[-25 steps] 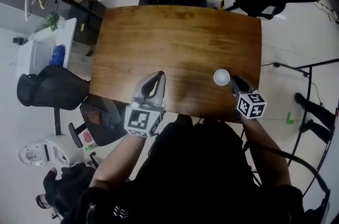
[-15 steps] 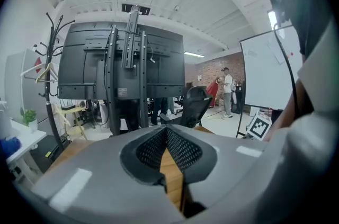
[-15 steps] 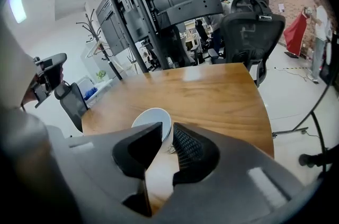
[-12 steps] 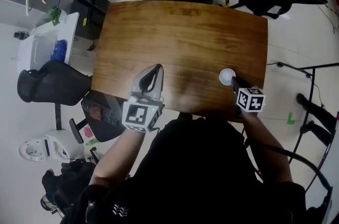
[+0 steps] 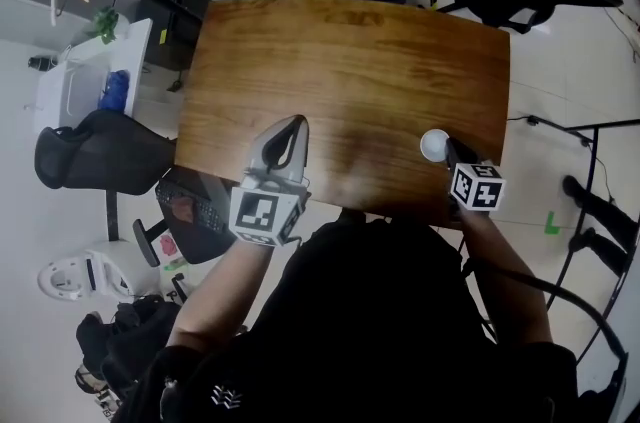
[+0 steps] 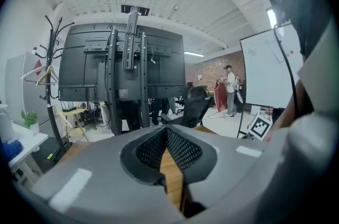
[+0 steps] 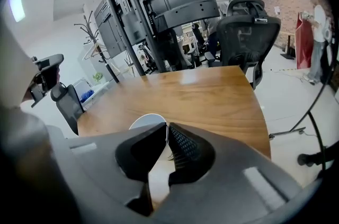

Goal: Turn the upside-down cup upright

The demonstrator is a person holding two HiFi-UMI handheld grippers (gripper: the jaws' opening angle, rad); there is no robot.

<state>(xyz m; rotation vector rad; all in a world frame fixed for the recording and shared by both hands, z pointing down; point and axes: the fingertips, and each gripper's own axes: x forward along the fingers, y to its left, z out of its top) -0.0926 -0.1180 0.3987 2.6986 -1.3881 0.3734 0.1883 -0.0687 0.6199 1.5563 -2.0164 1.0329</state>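
Now that the right claw (image 7: 165, 132) has just closed, apparently on the white cup's (image 5: 434, 145) wall, lift before rolling. Left claw (image 5: 291, 135) sits shut.

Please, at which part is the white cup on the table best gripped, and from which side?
Take the cup by its top edge on the side nearest the person, coming slanted down. It stands mouth down, so the mouth rim lies on the table. The jaws of the right gripper have just been closing and seem to pinch that edge.
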